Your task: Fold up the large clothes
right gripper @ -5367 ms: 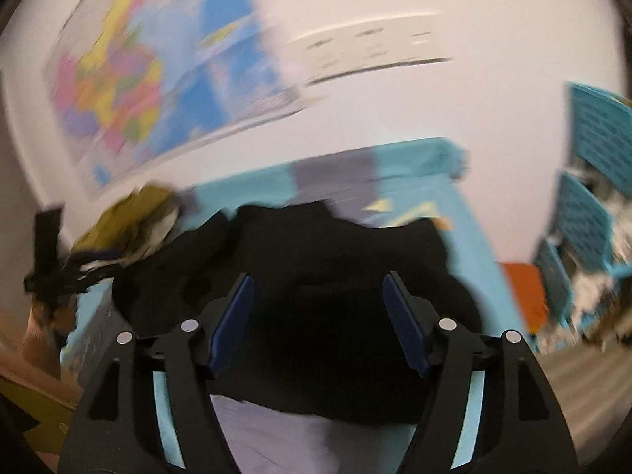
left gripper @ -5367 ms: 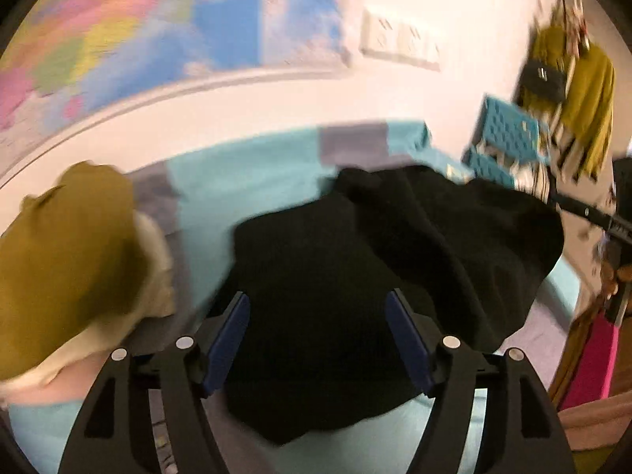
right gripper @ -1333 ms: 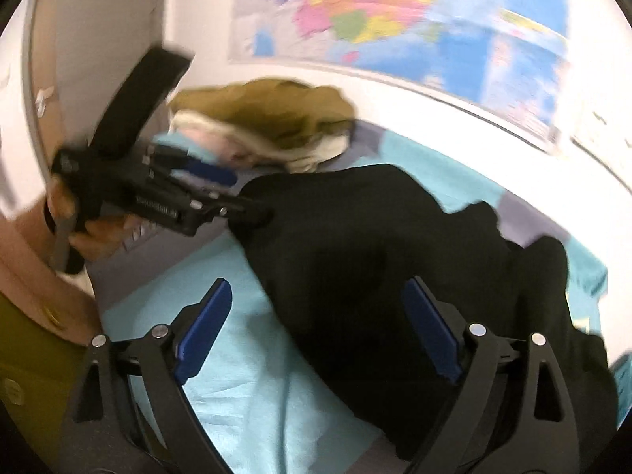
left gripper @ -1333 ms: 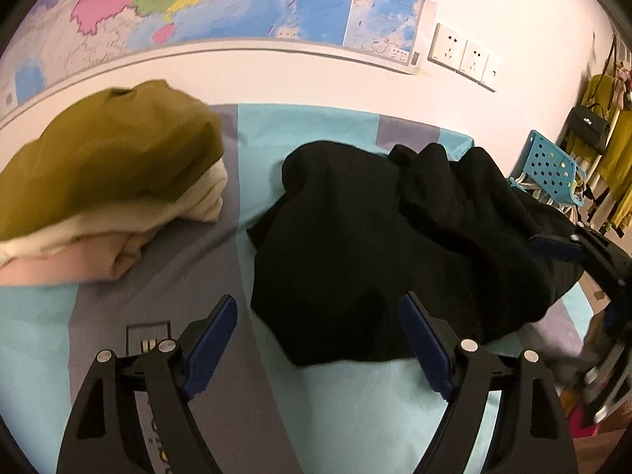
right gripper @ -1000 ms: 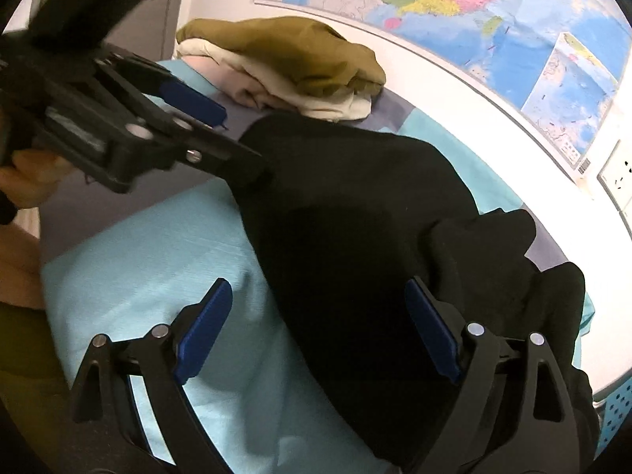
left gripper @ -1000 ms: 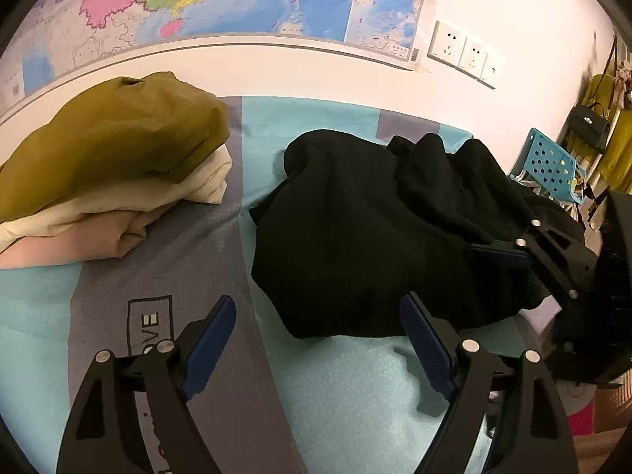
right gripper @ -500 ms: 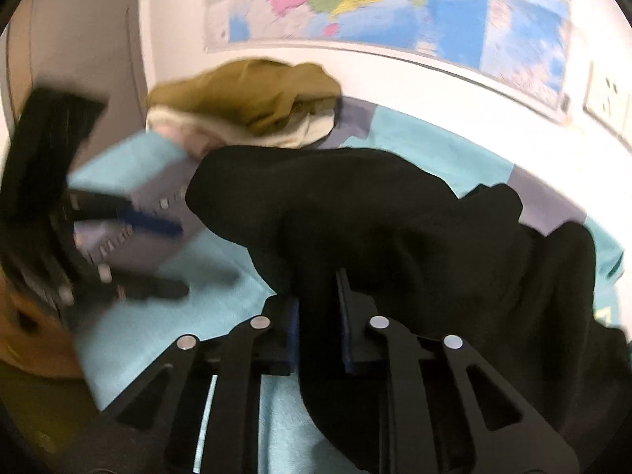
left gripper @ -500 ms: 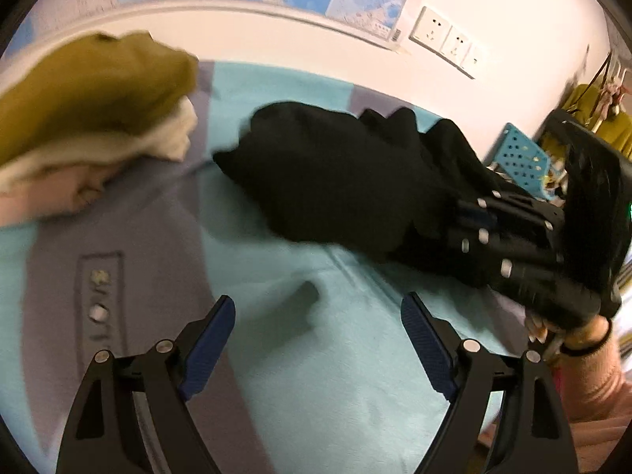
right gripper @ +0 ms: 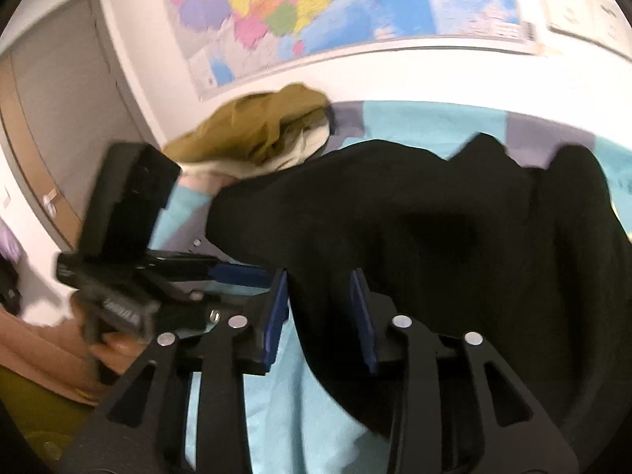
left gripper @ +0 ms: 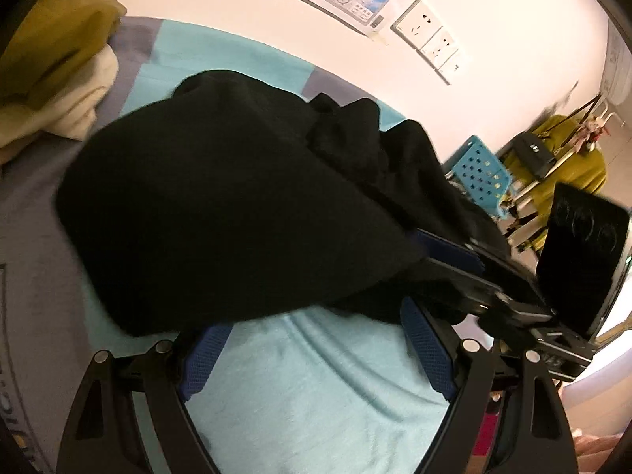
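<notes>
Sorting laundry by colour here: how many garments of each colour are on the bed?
Black: 1, the black garment
Olive: 1, the olive garment
Cream: 1, the cream garment
Pink: 1, the pink garment, only an edge showing
Total: 4

Teal-and-grey bed (left gripper: 324,387), black garment (left gripper: 221,205) (crumpled), folded clothes stack (left gripper: 51,79) beside

A black garment (left gripper: 237,205) is seen on a light-blue and grey sheet (left gripper: 316,375). Mustard and cream clothes (left gripper: 51,75) are piled (colourful map (right gripper: 300,12) above).
</notes>
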### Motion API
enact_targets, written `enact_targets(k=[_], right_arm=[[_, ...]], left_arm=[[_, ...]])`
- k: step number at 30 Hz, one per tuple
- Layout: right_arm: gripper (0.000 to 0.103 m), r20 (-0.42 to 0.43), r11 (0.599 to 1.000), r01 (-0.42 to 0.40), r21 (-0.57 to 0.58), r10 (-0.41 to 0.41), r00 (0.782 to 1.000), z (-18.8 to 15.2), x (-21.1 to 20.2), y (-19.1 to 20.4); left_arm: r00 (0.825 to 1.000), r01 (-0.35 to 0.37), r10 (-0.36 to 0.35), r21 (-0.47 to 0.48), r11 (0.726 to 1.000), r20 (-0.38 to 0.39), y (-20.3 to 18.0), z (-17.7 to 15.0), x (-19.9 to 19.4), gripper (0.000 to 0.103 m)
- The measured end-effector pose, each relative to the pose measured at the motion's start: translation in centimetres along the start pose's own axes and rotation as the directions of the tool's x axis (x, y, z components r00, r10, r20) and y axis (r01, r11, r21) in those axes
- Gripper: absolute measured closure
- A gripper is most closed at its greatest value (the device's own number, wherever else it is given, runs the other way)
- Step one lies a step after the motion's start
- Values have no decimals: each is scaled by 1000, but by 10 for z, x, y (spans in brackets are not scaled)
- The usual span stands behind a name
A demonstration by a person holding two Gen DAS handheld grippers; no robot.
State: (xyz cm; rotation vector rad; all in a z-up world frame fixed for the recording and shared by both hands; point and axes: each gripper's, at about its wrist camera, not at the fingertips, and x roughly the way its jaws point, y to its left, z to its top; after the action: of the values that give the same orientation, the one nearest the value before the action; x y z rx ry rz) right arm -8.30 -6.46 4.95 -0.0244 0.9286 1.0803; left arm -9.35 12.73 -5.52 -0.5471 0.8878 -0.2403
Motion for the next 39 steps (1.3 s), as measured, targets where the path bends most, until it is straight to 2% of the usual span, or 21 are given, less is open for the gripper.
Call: enact_targets(k=[3, 6, 8, 12, 15, 17, 20, 22, 31, 36, 39], right_arm=[[58, 66, 995, -21, 99, 14, 998, -14, -38, -20], [52, 105, 978, -53, 200, 32, 994, -30, -66, -40], [37, 133, 959, -54, 279, 17, 991, -47, -89, -56], [28, 163, 900, -42, 434, -33, 986, -84, -126, -83], [21, 186, 820, -39, 571, -84, 979, -115, -146, -106], [20, 189, 785, -20, 619, -124, 974, -126, -153, -117], [16, 202, 710, -16, 704, -179, 963, -135, -156, -140], [14, 202, 686, -9, 727, -201, 958, -133, -150, -151], [5, 140, 664, 139, 735, -349, 927, -102, -114, -162], [5, 147, 641, 161, 750, -399, 905, -92, -103, -169], [5, 139, 660, 182, 729, -403, 905, -85, -96, -171]], left_arm=[[1000, 21, -20, -18, 1000, 15, 1, 1, -1, 21], [996, 82, -79, -65, 995, 37, 10, 1, -6, 21], [993, 116, -112, -96, 989, 48, 16, 0, -9, 21], [990, 136, -130, -119, 983, 61, 19, -1, -12, 20], [990, 131, -122, -138, 982, 71, 18, 5, -9, 20], [993, 105, -96, -134, 985, 67, 15, 8, -5, 20], [999, 4, 0, -122, 993, 41, 11, 15, 11, 20], [998, -29, 35, -101, 994, 53, 6, 19, 16, 20], [985, -170, 170, -23, 985, 31, -15, 33, 32, 20], [967, -252, 250, 49, 966, 38, -23, 34, 40, 20], [965, -262, 260, 56, 964, 35, -22, 36, 40, 20]])
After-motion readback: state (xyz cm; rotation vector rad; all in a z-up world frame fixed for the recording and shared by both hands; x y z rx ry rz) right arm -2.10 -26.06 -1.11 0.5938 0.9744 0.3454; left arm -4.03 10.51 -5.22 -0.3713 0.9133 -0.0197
